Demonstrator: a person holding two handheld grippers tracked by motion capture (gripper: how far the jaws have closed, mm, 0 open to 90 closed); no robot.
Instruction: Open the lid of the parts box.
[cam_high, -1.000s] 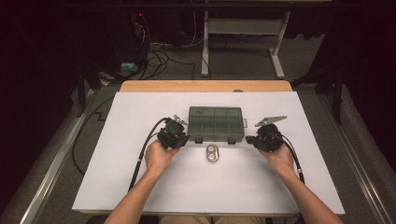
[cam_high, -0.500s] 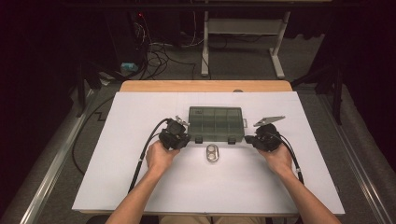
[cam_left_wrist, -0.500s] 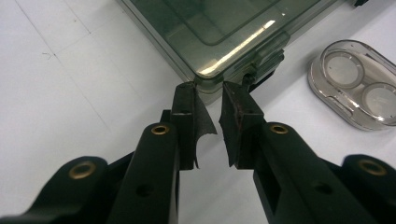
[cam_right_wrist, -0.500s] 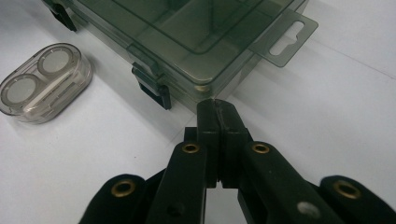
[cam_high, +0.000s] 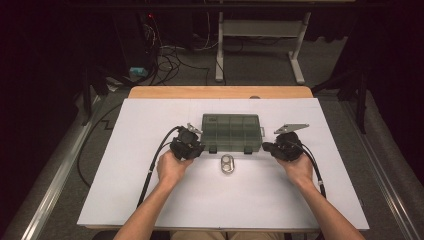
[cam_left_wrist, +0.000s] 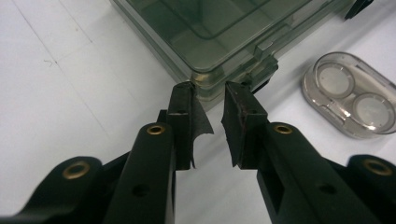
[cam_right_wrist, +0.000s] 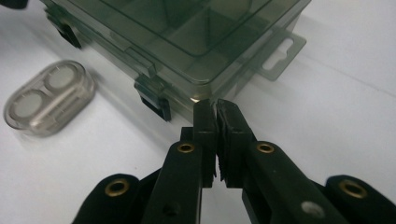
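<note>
A smoky translucent compartment box lies shut in the middle of the white mat, its two latches facing me. In front of it sits a small clear lens case. My left gripper is at the box's near left corner. In the left gripper view its jaws have just been opening; they stand apart with the box corner just at their tips, unpinched. My right gripper is at the near right corner, shut to a thin slit just short of the box, with nothing between the pads.
The white mat covers a wooden table whose bare edge shows at the back. Cables trail from both grippers toward me. Behind the table are floor cables and a white desk frame. The lens case lies between my hands.
</note>
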